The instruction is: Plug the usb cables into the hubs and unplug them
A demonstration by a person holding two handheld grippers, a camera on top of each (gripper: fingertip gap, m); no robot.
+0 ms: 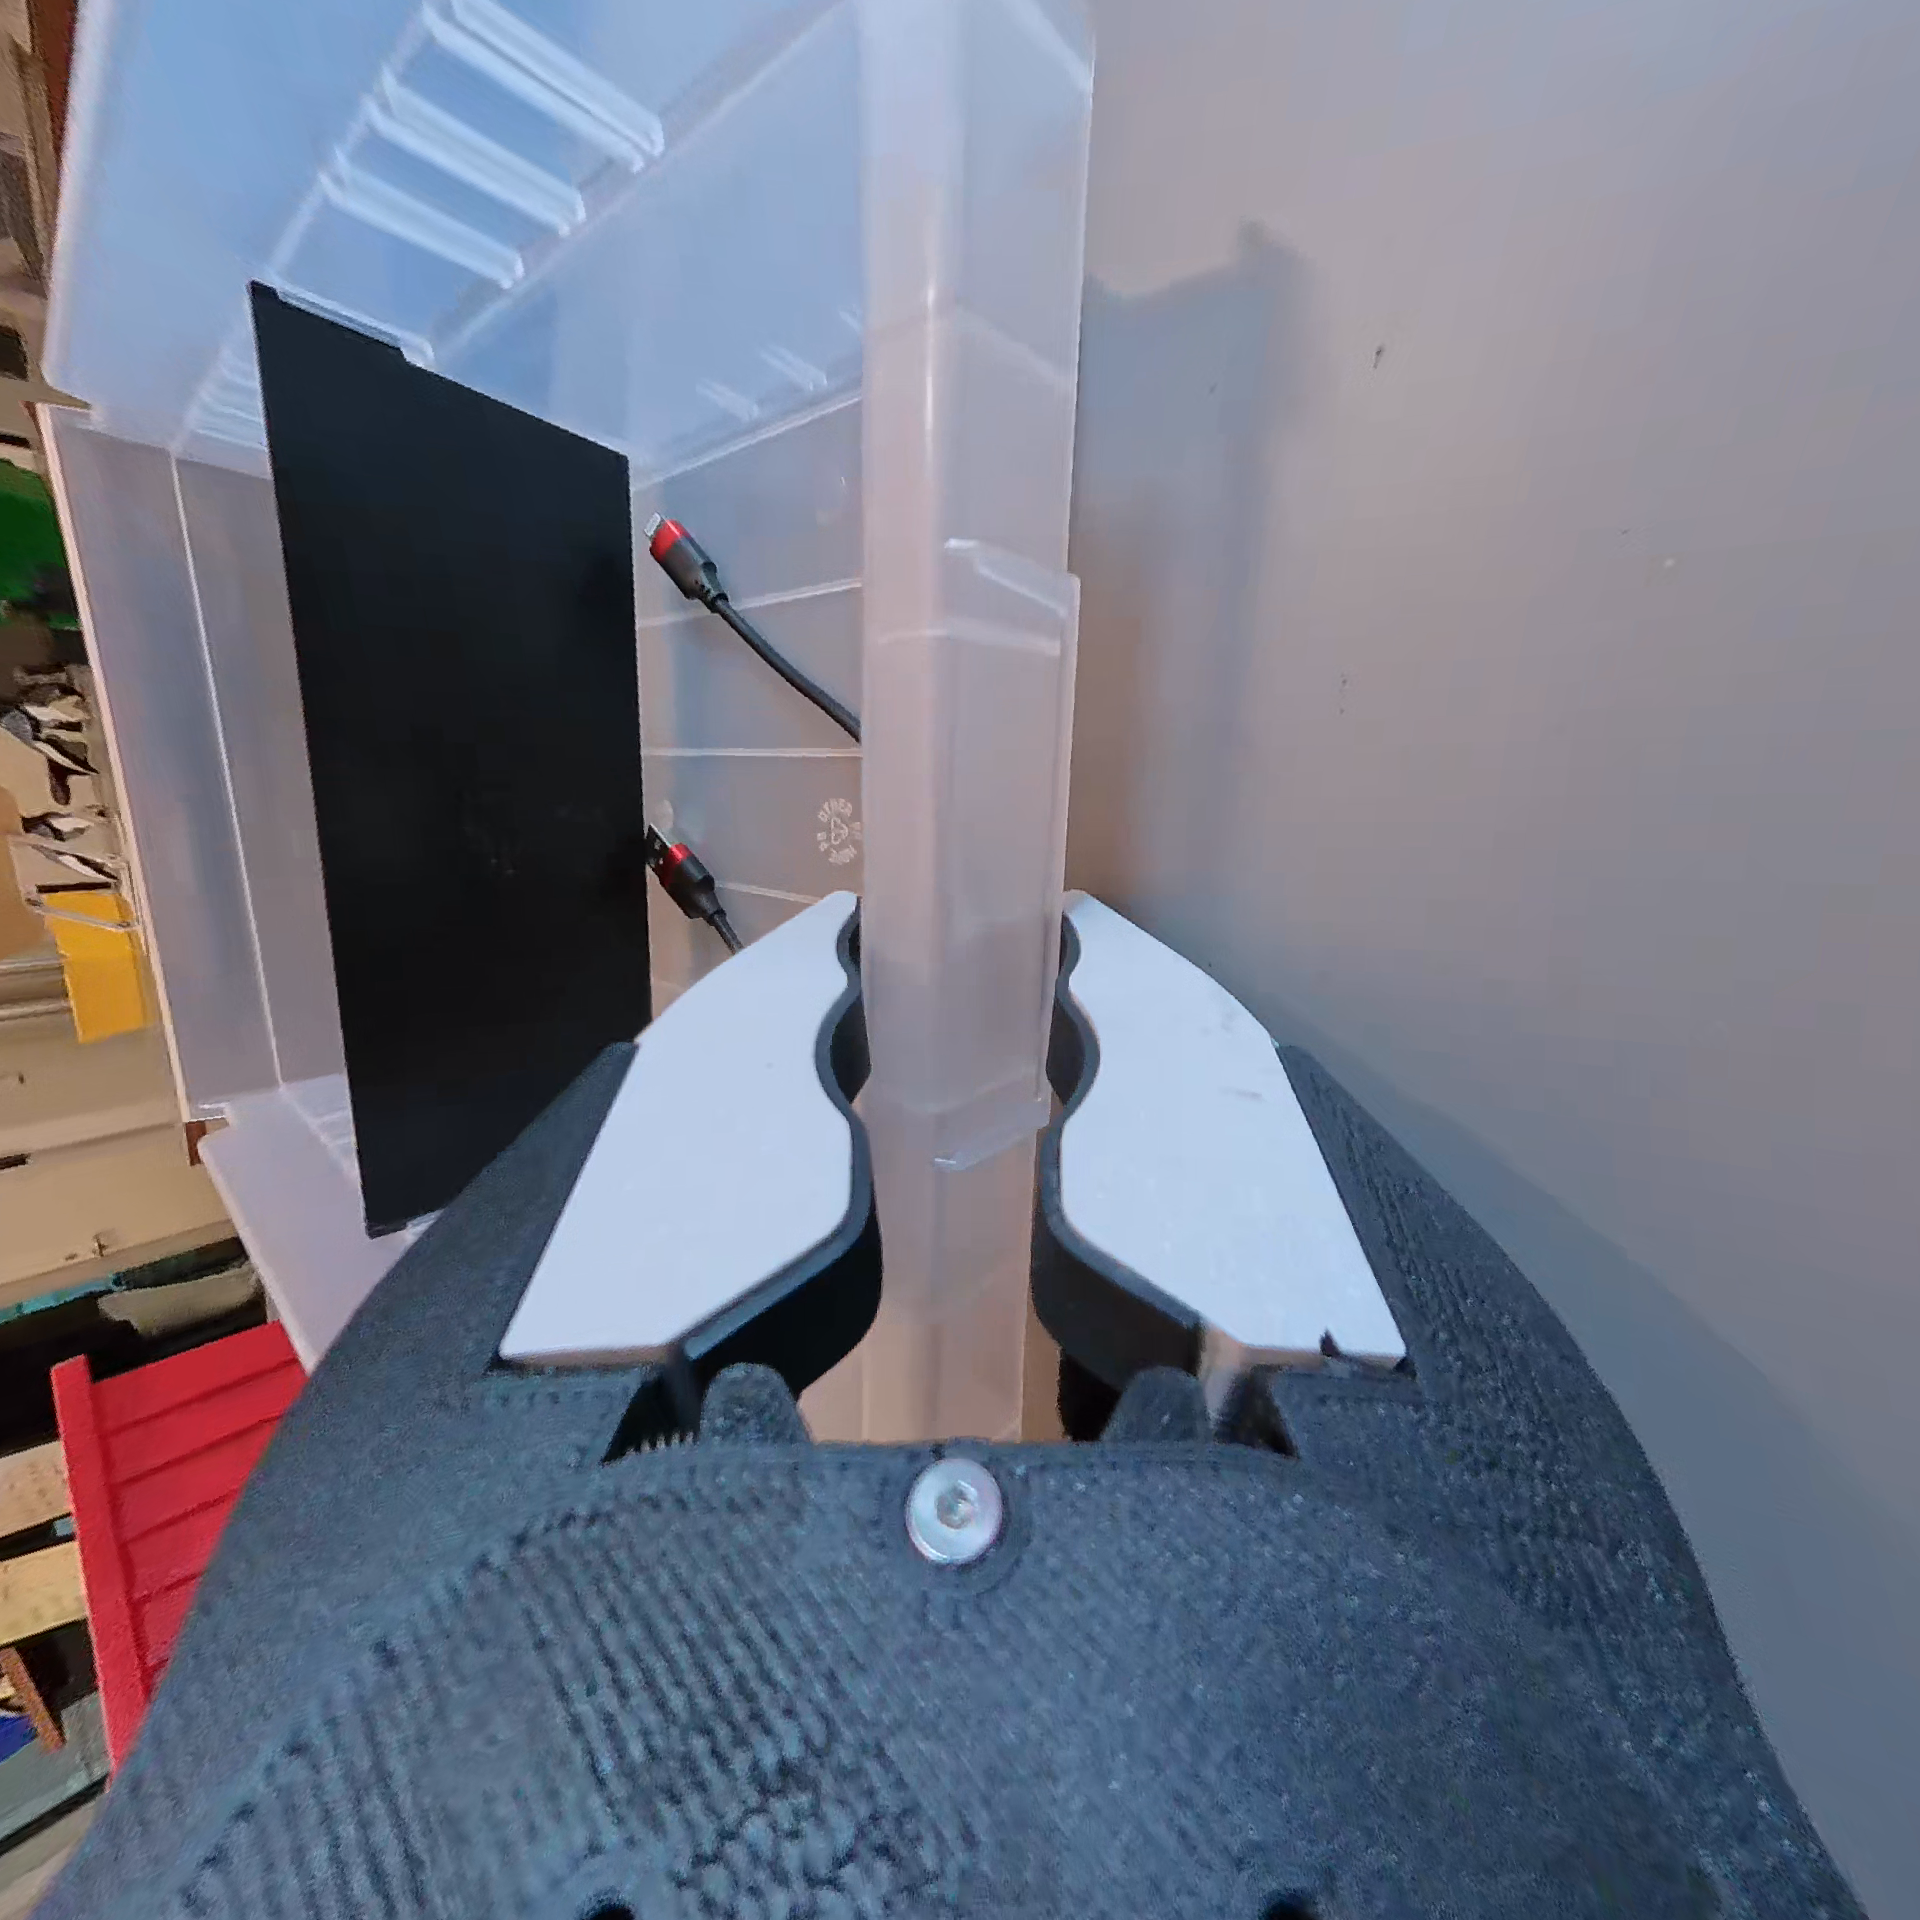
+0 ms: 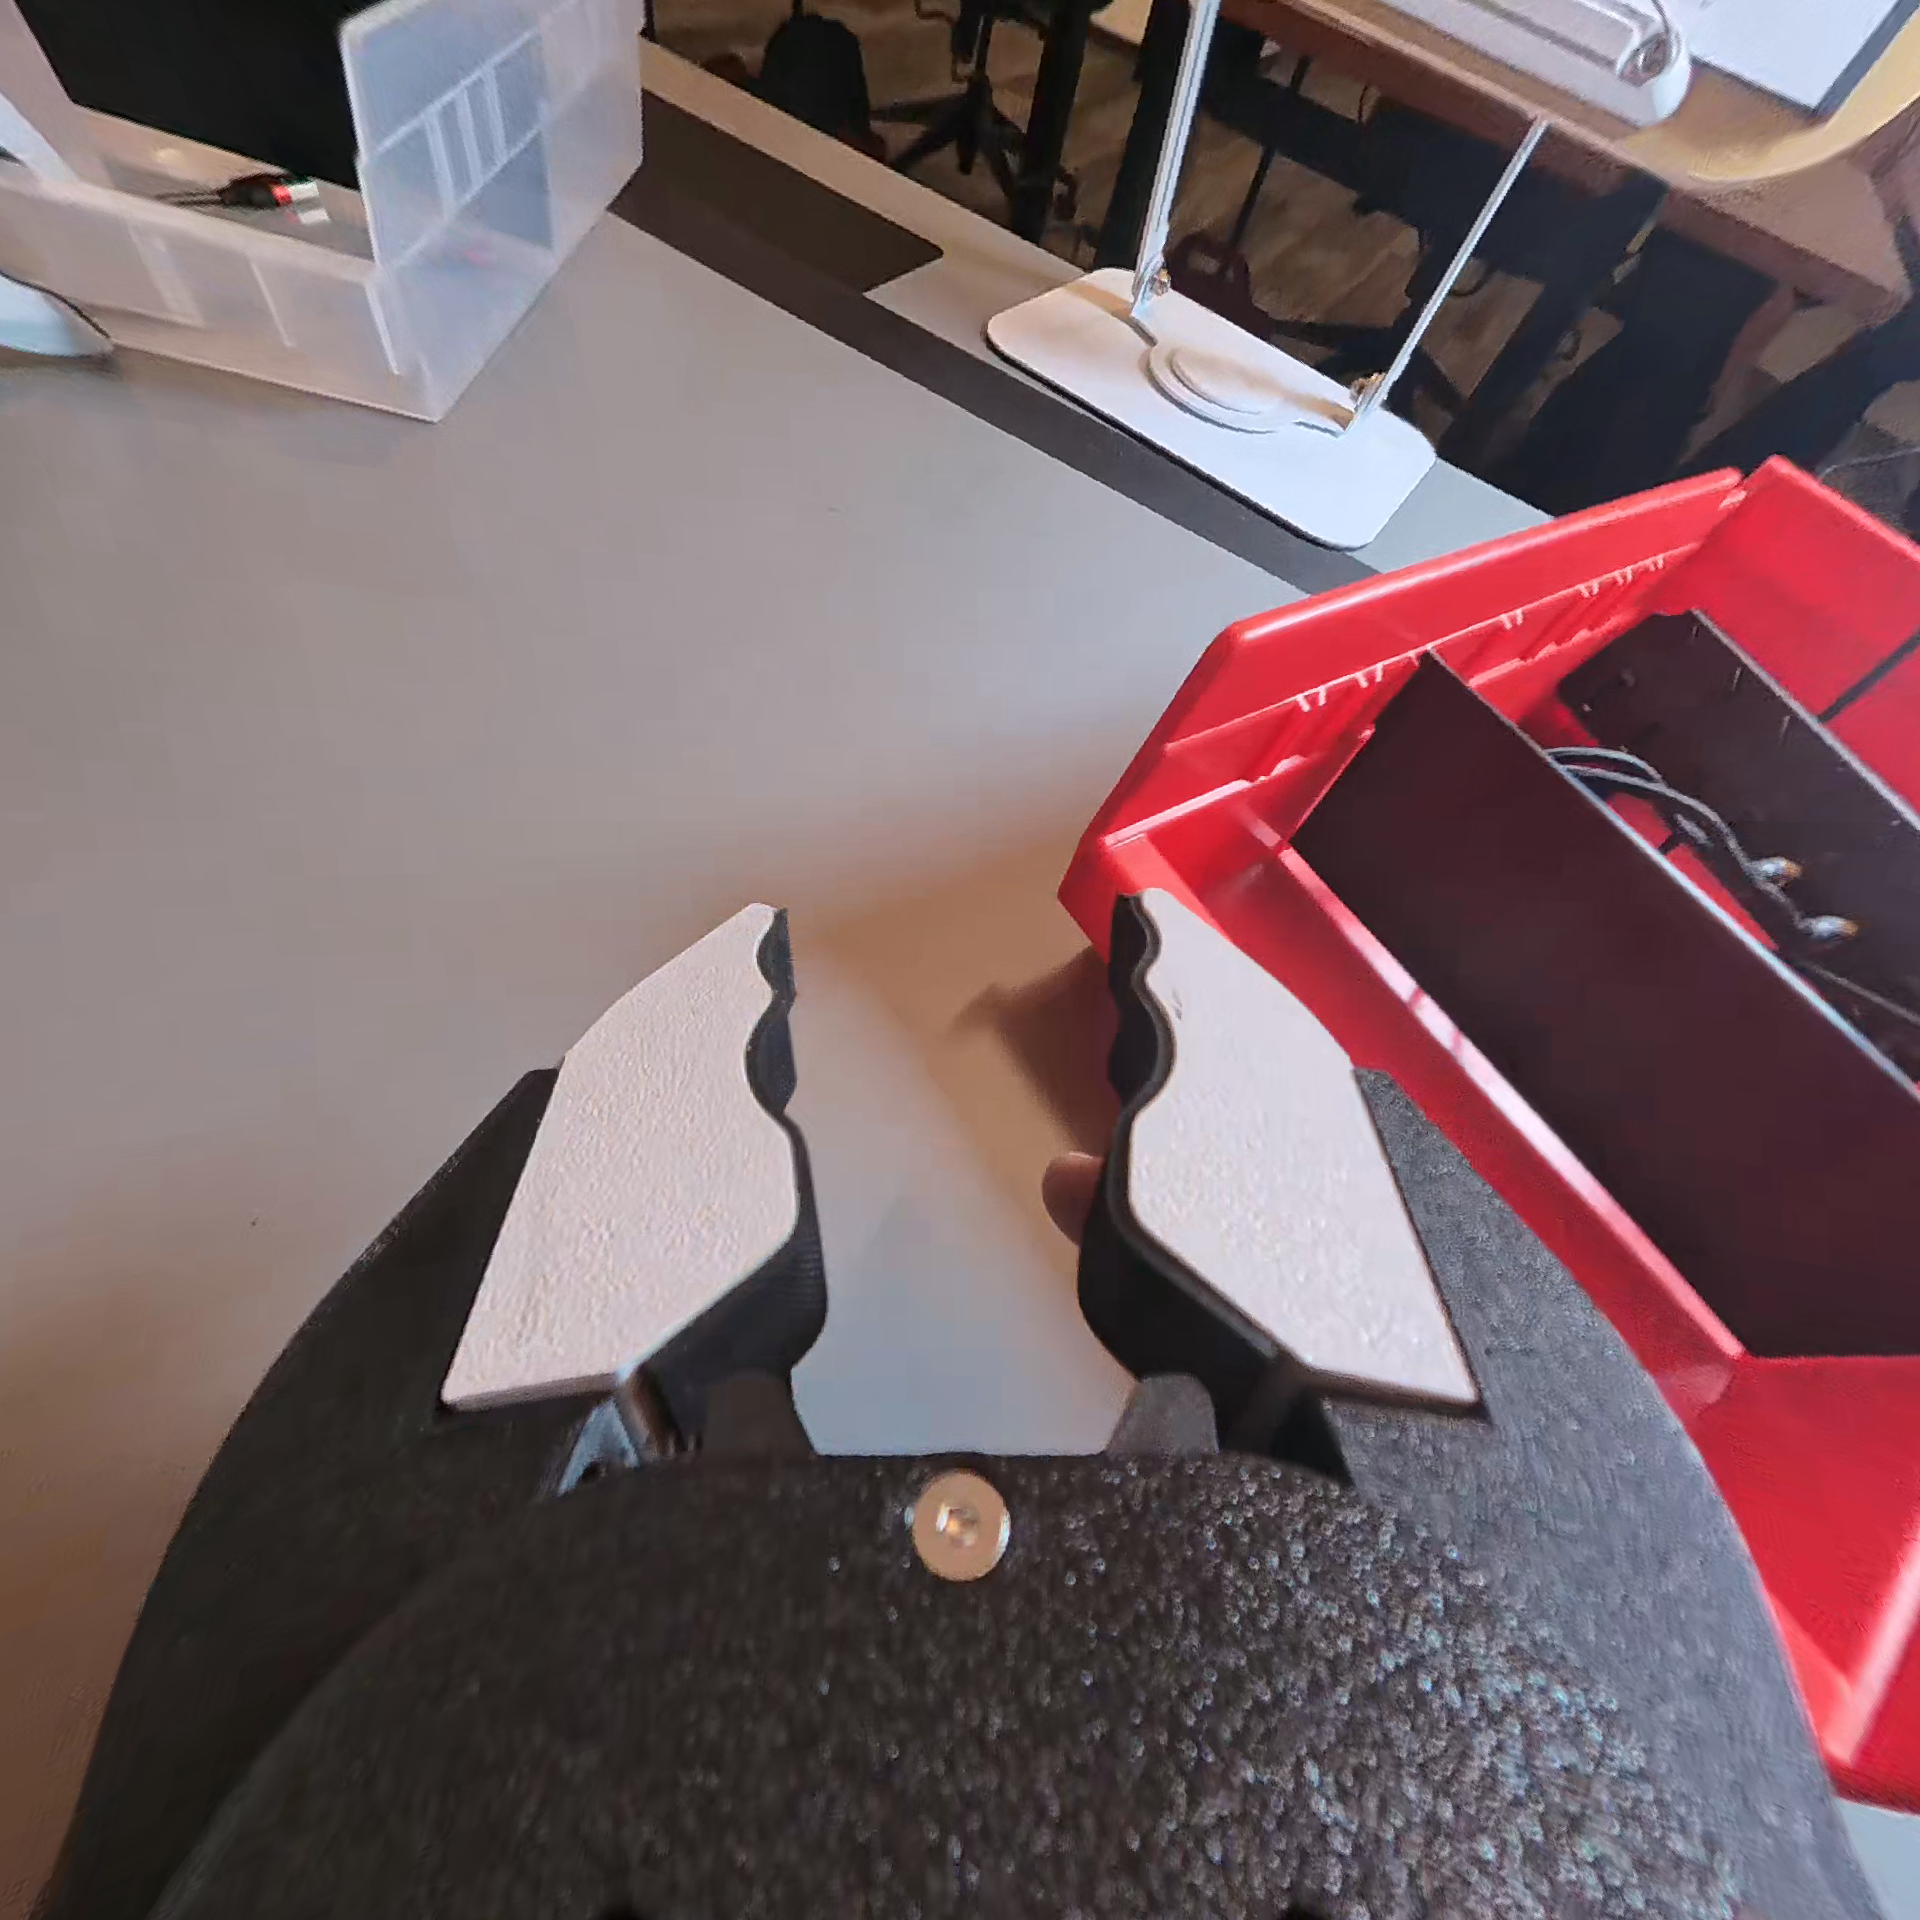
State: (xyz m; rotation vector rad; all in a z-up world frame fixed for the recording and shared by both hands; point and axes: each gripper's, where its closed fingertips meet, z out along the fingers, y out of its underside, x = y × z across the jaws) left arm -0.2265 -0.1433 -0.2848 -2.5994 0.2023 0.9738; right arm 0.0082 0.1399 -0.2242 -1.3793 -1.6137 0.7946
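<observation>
1. Two cables [image 1: 691, 571] with red-collared plugs sit loose inside the clear bin [image 1: 971, 623], beside its black divider [image 1: 457, 748].
2. My left gripper [image 1: 961, 935] has its jaws clamped on that bin's wall; I'd hold it steady.
3. My right gripper [image 2: 951, 935] hovers spread and empty, well apart from the clear bin.

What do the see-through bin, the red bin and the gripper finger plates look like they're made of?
Clear bin: frosted, translucent moulded plastic; the cable shows through its wall. Red bin: glossy hard plastic with moulded ribs. Finger plates: matte grey, grainy, possibly painted metal or plastic; cannot tell.
</observation>
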